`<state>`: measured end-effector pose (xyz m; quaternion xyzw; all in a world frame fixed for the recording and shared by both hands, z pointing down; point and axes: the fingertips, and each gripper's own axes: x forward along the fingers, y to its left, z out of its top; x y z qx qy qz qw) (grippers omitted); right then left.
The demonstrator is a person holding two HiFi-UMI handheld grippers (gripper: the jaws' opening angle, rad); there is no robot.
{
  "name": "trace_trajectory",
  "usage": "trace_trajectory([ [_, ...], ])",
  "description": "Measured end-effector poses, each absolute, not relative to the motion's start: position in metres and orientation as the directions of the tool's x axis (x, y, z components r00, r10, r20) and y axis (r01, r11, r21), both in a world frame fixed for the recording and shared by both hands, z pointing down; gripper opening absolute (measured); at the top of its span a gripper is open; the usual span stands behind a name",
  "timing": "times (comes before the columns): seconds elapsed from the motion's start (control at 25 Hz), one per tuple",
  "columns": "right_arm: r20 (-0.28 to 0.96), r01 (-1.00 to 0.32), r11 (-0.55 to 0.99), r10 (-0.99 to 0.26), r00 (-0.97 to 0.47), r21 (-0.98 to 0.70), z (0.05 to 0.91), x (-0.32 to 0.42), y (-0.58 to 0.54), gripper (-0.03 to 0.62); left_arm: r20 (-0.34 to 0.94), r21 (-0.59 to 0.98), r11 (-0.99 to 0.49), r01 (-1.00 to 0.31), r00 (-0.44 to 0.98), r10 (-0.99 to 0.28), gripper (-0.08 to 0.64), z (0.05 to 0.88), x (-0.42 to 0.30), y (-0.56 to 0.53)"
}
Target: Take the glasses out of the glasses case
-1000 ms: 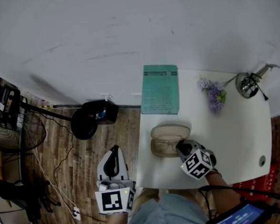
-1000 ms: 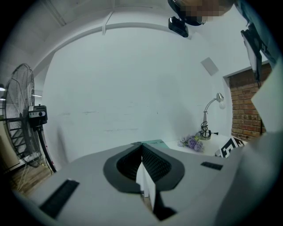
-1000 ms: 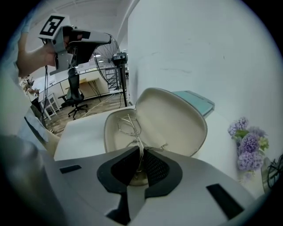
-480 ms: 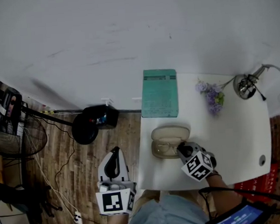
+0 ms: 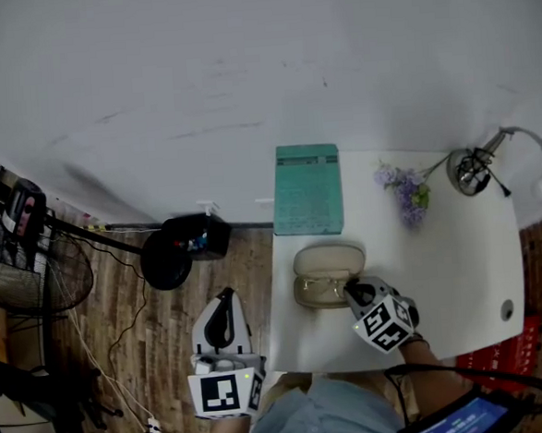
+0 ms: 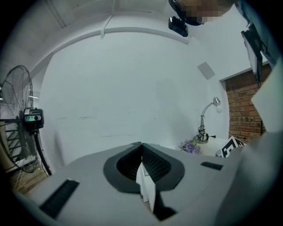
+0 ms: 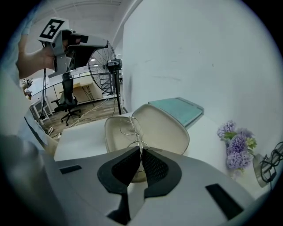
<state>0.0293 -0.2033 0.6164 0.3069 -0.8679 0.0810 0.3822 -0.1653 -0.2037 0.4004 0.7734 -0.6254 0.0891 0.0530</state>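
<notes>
The beige glasses case [image 5: 328, 272] lies open on the white table [image 5: 441, 264], lid tipped back. In the right gripper view thin wire-framed glasses [image 7: 129, 128] stand up out of the case [image 7: 168, 130]. My right gripper [image 5: 351, 289] reaches into the case's right end. Its jaws have just been closing, and the pads [image 7: 152, 165] now pinch the wire frame at the tips of the right gripper [image 7: 141, 152]. My left gripper [image 5: 223, 294] hovers off the table's left edge over the wood floor. Seen along its own jaws, the left gripper [image 6: 141, 145] is shut and empty.
A teal book [image 5: 307, 189] lies behind the case. Purple flowers [image 5: 404, 188] and a desk lamp [image 5: 476, 167] stand at the back right. A black object [image 5: 182, 245] and a fan [image 5: 34, 264] are on the floor to the left. The white wall is just beyond the table.
Only the head view's framing has drifted slightly. Both grippers and the case stay where they were.
</notes>
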Motion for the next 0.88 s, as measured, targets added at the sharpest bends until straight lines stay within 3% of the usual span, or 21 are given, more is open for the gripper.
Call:
trace_trajectory([
  [0.88,0.633,-0.696,0.709,-0.591,-0.501,0.111,0.579,0.049,-0.221,0.034,0.137,-0.031,-0.26,-0.965,0.254,-0.958,0.006,0.378,-0.151,-0.208],
])
